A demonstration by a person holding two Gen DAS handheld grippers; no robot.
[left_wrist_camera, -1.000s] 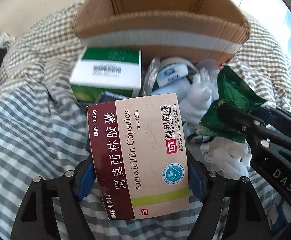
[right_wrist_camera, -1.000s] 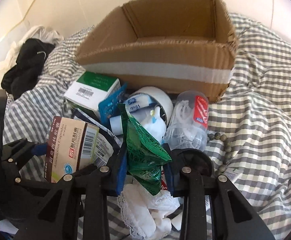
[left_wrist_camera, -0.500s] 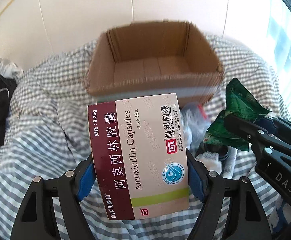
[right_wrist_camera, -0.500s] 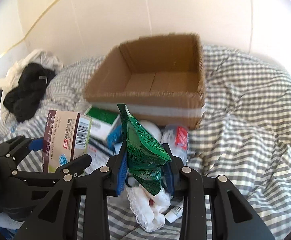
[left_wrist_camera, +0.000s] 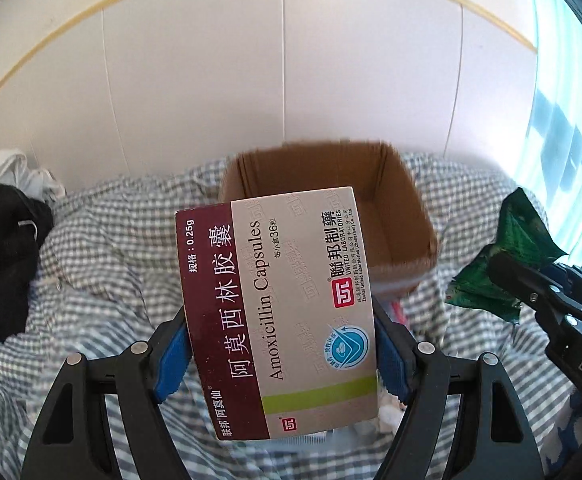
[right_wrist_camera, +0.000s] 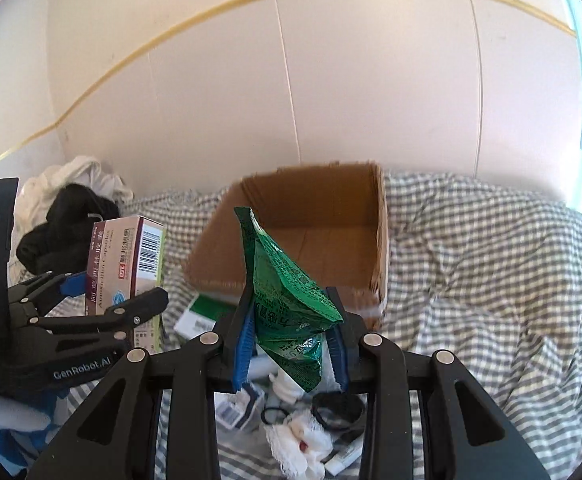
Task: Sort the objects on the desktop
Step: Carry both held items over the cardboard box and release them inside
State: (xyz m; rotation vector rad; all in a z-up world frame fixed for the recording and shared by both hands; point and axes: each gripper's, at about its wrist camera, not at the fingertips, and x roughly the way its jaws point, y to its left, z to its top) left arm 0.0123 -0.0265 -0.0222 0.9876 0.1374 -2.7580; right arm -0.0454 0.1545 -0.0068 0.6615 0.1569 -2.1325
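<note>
Above the bed: both items are held up before the cardboard box.
Left gripper: fingers clamp the amoxicillin box by its long edges; light, stiff, crushable.
Right gripper: fingers pinch the green sachet low down; limp, slippery.

Your left gripper is a matte black plastic frame of angular, cut-out linkage arms joined by round silver rivets, with ridged blue pads lining the fingers. Your right gripper matches it. White lettering reads "GenRobot.AI" at eight o'clock in the right wrist view.
</note>
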